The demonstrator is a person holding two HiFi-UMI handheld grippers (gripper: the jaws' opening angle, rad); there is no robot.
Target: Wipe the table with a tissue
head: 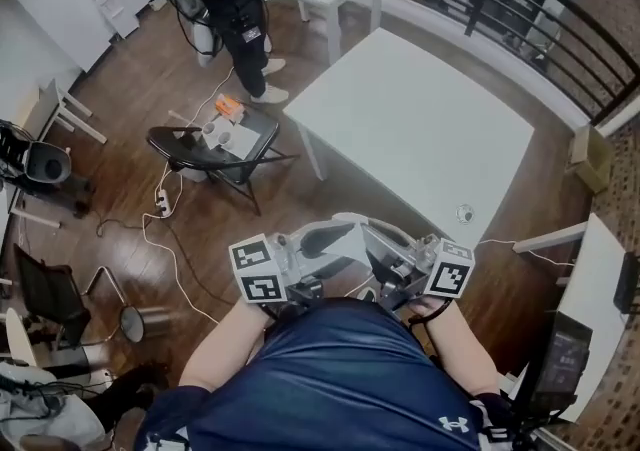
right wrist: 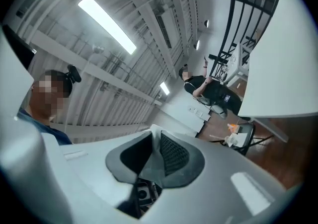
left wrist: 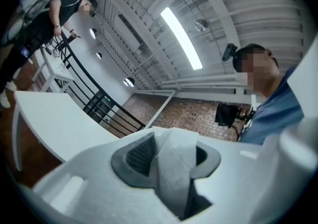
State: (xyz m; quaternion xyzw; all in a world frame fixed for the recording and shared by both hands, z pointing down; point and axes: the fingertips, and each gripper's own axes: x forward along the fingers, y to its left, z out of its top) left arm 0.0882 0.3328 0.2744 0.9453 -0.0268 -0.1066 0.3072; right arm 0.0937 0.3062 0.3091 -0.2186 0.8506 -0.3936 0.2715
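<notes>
tissue [left wrist: 174,183] was off the white table [head: 420,119], held up near the person's chest, short of the table's near edge and not touching its top. left of the table stood a folding chair [head: 215,144] with small things on its seat, well apart from the work. the left gripper [left wrist: 171,154] hung just short of the table's near edge. its jaws pinched a thick folded band of the tissue, which filled the gap between the pads. the right gripper [right wrist: 155,153] sat beside it, closer to the table's near corner, its jaws pressed on a thin edge of what looked like the same sheet.

in the head view the two grippers faced each other with tips nearly meeting. the tissue's length therefore seemed to run from one to the other, roughly along the table's near edge, though that view did not show the sheet clearly. a small round object [head: 465,212] lay on the table by that near corner.

the tabletop lay ahead of and below both grippers, so the wipe looked unstarted. the tissue would have to go forward and down, and the right hand seemed the nearer one.
</notes>
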